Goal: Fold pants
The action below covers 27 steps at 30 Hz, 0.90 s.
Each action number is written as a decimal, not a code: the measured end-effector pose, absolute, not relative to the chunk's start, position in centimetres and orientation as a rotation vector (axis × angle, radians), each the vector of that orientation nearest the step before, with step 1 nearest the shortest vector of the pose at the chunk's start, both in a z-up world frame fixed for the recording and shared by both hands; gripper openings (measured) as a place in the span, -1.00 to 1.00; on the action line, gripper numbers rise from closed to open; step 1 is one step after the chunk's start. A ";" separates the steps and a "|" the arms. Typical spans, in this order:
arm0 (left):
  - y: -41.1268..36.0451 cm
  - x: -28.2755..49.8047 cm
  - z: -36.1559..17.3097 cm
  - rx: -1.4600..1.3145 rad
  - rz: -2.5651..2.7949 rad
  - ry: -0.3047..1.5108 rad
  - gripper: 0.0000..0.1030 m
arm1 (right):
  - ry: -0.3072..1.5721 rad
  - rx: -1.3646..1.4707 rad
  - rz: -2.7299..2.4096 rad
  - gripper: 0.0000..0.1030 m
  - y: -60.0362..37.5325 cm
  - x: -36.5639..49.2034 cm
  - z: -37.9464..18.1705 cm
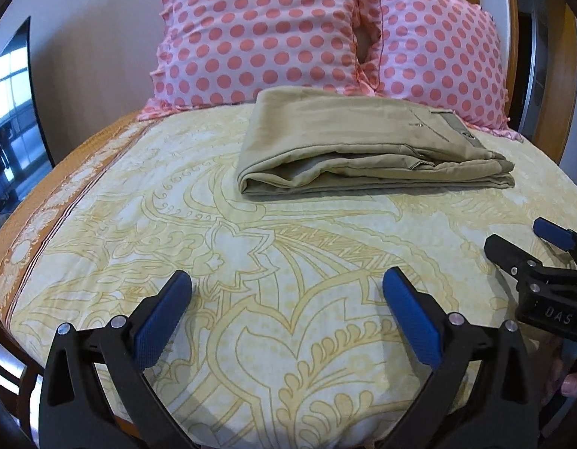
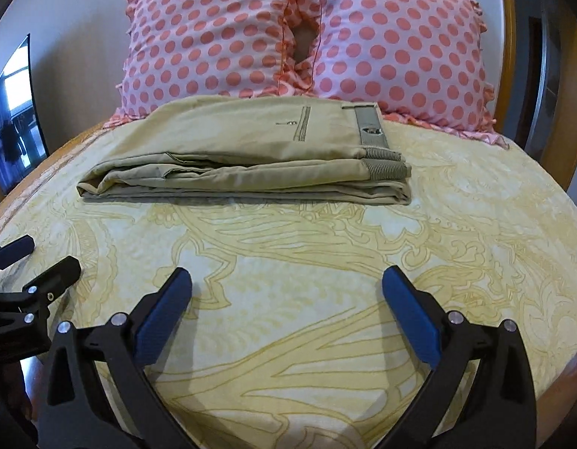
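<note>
Khaki pants (image 1: 359,146) lie folded into a flat stack on the yellow patterned bedspread (image 1: 251,262), just in front of the pillows; they also show in the right wrist view (image 2: 247,149), waistband at the right end. My left gripper (image 1: 286,284) is open and empty, well short of the pants above the near part of the bed. My right gripper (image 2: 286,284) is open and empty, also short of the pants. The right gripper shows at the right edge of the left wrist view (image 1: 520,247), and the left gripper at the left edge of the right wrist view (image 2: 41,258).
Two pink polka-dot pillows (image 1: 262,33) (image 2: 397,45) lean against a wooden headboard (image 2: 509,45) behind the pants. A dark screen (image 1: 11,112) stands on the wall at the left. The bedspread has an orange border (image 1: 52,202) along the left side.
</note>
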<state>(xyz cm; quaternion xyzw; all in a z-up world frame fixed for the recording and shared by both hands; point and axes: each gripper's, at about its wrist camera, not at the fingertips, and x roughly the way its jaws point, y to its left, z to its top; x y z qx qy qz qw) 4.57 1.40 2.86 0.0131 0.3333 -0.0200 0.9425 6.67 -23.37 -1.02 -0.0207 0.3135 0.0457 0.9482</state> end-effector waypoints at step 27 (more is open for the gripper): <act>1.2 4.1 2.5 0.022 -0.022 0.628 0.97 | 0.602 -0.037 0.078 0.96 -23.4 6.2 -1.1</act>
